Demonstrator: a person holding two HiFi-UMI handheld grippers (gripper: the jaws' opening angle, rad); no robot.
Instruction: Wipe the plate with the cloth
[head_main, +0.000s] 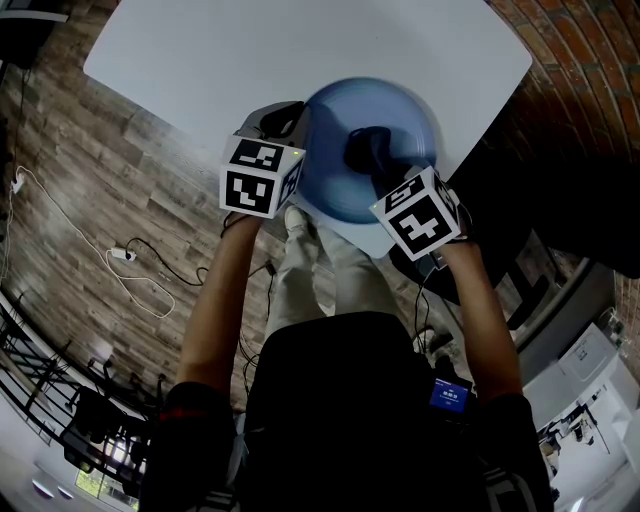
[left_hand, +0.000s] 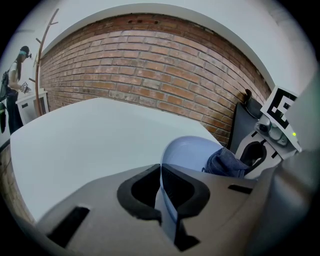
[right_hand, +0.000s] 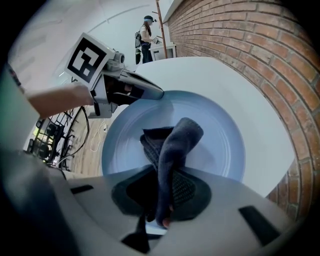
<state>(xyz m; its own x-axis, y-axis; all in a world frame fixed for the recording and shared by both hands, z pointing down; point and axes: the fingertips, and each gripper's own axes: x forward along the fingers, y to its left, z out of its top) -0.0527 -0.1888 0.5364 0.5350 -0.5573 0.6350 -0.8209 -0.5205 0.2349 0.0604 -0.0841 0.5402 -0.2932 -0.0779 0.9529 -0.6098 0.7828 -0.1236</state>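
The round pale-blue plate (right_hand: 220, 150) is smooth with a faint sheen. The dark grey-blue cloth (right_hand: 175, 145), mid-frame in the right gripper view, is soft, with one fold coarsely mesh-woven. The white tabletop (head_main: 300, 60) is smooth and matt. The red brick wall (left_hand: 150, 65) across the top of the left gripper view is rough. The wood-plank floor (head_main: 110, 190) at the head view's left is grained. The left gripper (left_hand: 161, 175) and right gripper (right_hand: 162, 182) are matt grey plastic with dull black pads.

Head view looks down; gripper views close, opposed, share plate (head_main: 335, 150).
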